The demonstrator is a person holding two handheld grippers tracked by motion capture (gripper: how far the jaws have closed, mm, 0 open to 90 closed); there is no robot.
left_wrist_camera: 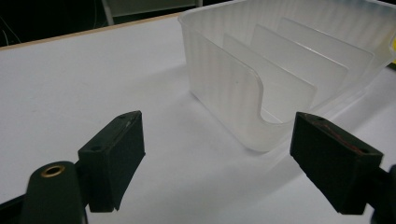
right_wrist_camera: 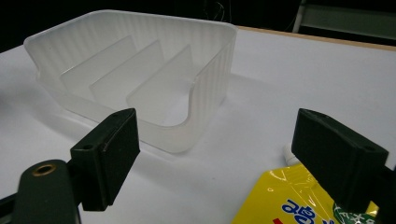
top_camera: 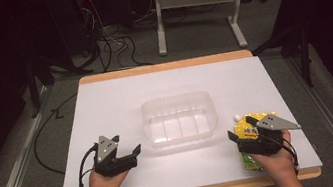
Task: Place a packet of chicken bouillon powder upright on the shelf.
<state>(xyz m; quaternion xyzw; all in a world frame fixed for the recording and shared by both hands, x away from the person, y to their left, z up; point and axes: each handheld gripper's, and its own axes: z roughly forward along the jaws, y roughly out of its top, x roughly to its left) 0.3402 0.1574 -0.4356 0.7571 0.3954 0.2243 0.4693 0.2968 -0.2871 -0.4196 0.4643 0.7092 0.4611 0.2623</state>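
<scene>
A clear plastic bin (top_camera: 178, 119) with inner dividers stands mid-table; it also shows as the bin (left_wrist_camera: 261, 79) and the bin (right_wrist_camera: 140, 79). A yellow spouted pouch (top_camera: 248, 127) lies flat on the white table at the right, partly under my right hand; the pouch (right_wrist_camera: 289, 196) lies just below my right jaws. My left gripper (top_camera: 136, 153) rests open left of the bin, empty, seen close as the left gripper (left_wrist_camera: 217, 158). My right gripper (top_camera: 233, 138) hovers open over the pouch's left edge, seen close as the right gripper (right_wrist_camera: 217, 158).
The white table top (top_camera: 106, 108) has a wooden edge (top_camera: 165, 66). Beyond it are a dark floor with cables (top_camera: 110, 41) and a grey table frame (top_camera: 197, 12).
</scene>
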